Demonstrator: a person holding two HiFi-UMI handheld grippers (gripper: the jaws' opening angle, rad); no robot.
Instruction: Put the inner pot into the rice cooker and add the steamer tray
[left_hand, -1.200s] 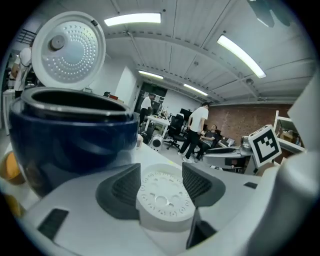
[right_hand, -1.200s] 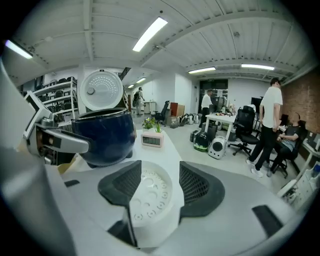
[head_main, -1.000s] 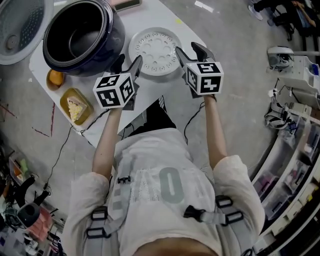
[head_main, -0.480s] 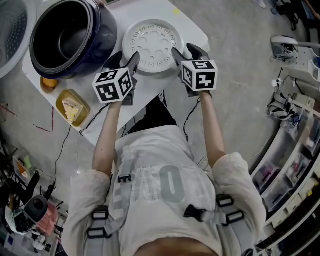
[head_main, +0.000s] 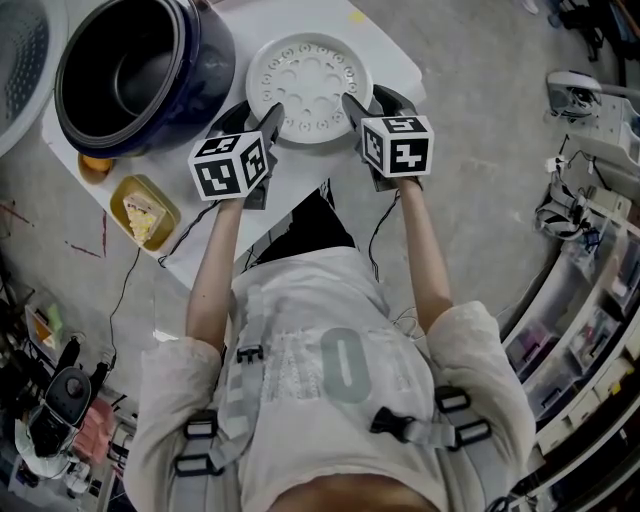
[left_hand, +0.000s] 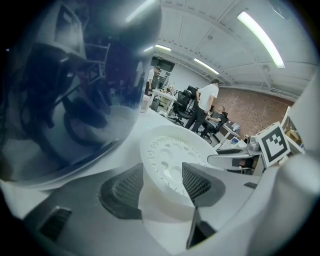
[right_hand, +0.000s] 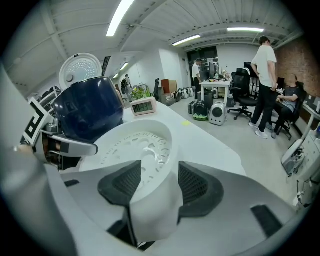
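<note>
The white perforated steamer tray (head_main: 305, 75) lies flat on the white table (head_main: 390, 60), to the right of the dark blue rice cooker (head_main: 140, 70). The cooker's lid (head_main: 20, 50) is up and the dark inner pot (head_main: 135, 80) sits inside. My left gripper (head_main: 257, 117) is at the tray's near-left rim and my right gripper (head_main: 370, 103) at its near-right rim. In the left gripper view the tray (left_hand: 172, 155) has its rim between the spread jaws of the left gripper (left_hand: 162, 182). In the right gripper view the tray (right_hand: 140, 145) likewise runs between the jaws of the right gripper (right_hand: 155, 182). No squeeze shows.
A yellow food container (head_main: 143, 212) and an orange object (head_main: 95, 163) lie at the table's left corner, with a cable (head_main: 125, 290) hanging off the edge. A small digital clock (right_hand: 142, 105) stands beyond the tray. People (right_hand: 264, 85) stand among desks further off.
Both grippers have come down onto the tray's near rim, one at each side. The jaws keep the same spread. The tray and the cooker have not moved on the table.
</note>
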